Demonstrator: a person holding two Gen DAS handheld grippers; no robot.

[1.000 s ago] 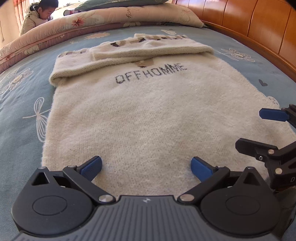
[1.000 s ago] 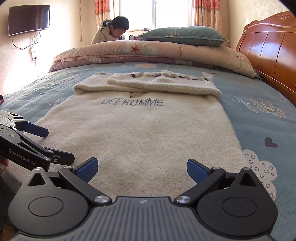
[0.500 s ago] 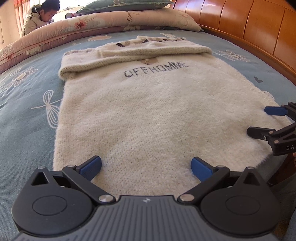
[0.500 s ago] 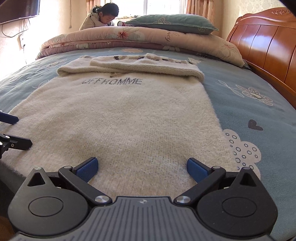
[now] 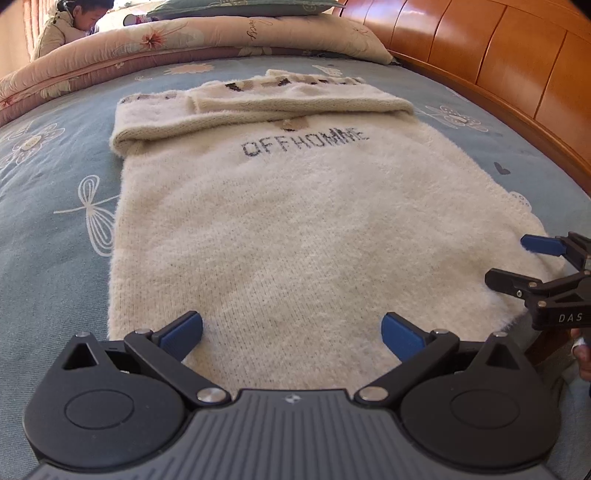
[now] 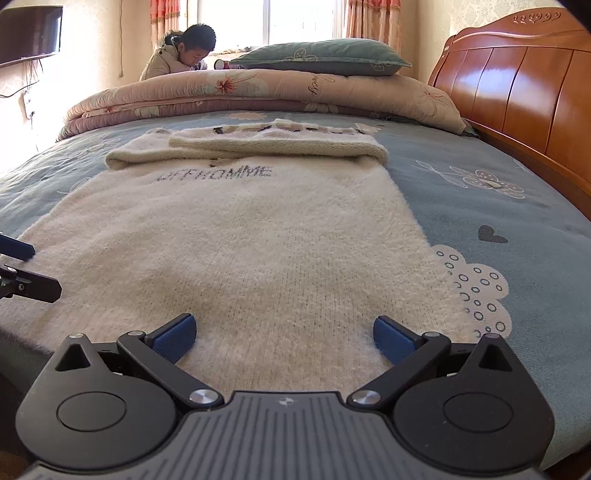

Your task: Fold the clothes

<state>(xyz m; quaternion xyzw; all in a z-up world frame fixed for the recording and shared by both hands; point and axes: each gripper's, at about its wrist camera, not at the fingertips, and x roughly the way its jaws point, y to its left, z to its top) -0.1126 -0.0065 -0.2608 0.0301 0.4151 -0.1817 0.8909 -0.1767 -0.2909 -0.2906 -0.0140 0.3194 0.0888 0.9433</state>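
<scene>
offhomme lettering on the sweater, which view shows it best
The left wrist view. There the OFFHOMME lettering sits larger and sharp on the cream sweater, just below the folded-over sleeves. The right wrist view shows it too, but smaller, flatter, and its first letters are blurred.

A blue-grey bedsheet (image 6: 461, 206) printed with flowers, a dark heart and a white cloud covers the bed. Along its far edge lies a folded pink floral quilt (image 6: 258, 90), and a green pillow (image 6: 325, 59) rests on top of it toward the right. A glossy wooden headboard (image 6: 524, 96) runs down the right side. Beyond the quilt a person (image 6: 181, 51) in a beige coat leans forward by a bright window with orange curtains (image 6: 364, 18). A dark television (image 6: 29, 33) hangs on the far left wall.
</scene>
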